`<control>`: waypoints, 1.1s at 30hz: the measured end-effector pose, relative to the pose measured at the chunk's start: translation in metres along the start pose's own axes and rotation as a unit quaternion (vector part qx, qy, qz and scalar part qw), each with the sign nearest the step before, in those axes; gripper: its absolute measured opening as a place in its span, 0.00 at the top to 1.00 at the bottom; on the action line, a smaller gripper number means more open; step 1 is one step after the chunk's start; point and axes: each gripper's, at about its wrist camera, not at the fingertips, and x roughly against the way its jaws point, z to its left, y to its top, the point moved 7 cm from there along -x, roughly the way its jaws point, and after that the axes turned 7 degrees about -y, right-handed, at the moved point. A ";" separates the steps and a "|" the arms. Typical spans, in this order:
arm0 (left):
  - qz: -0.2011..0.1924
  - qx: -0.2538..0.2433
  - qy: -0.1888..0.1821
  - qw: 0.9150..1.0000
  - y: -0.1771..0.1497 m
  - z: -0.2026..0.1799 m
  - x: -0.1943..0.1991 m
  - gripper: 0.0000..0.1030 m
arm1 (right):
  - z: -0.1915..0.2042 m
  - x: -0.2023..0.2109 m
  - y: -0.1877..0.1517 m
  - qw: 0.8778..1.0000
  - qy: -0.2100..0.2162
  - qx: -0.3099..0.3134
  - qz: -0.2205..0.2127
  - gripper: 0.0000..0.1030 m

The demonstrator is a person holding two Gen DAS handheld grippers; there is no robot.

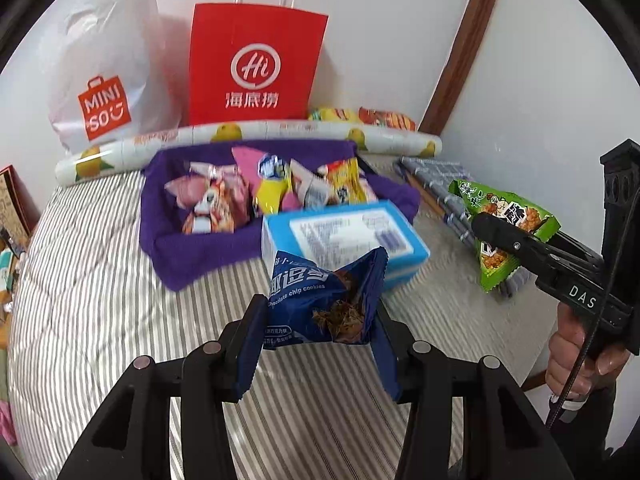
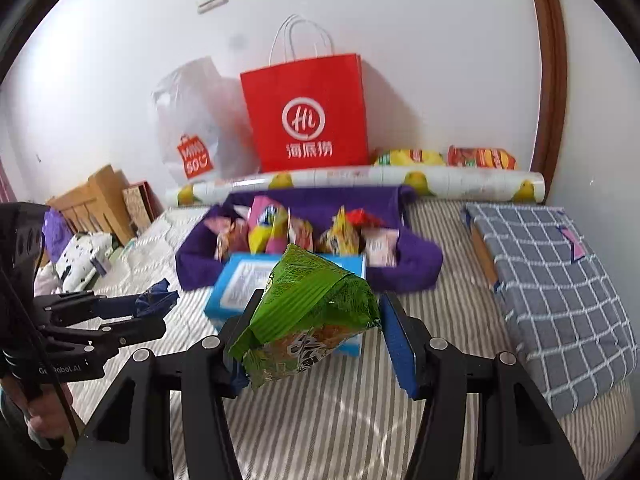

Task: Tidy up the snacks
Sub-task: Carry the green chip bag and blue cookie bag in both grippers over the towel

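— What has the left gripper (image 1: 320,344) got?
— Its jaws are clamped on a blue chocolate chip cookie packet (image 1: 324,300), raised above the striped bed (image 1: 120,300).
— And the right gripper (image 2: 316,340)?
— It grips a green snack packet (image 2: 312,312), in front of the blue box (image 2: 236,280) and the purple snack basket (image 2: 416,264).

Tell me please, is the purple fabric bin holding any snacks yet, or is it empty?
Holding snacks. The purple fabric bin already contains several packets, pink, yellow and white ones, standing between its walls in both wrist views.
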 end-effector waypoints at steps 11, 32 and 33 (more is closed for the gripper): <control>-0.011 0.008 0.019 1.000 0.048 0.020 -0.007 0.54 | 0.003 -0.012 0.049 1.000 -0.007 -0.001 -0.010 0.46; -0.027 0.028 0.031 0.999 0.101 0.052 -0.023 0.54 | -0.007 -0.051 0.078 1.000 -0.010 -0.009 -0.006 0.46; -0.028 0.028 0.033 0.999 0.104 0.055 -0.024 0.54 | -0.007 -0.054 0.081 1.000 -0.010 -0.010 -0.008 0.46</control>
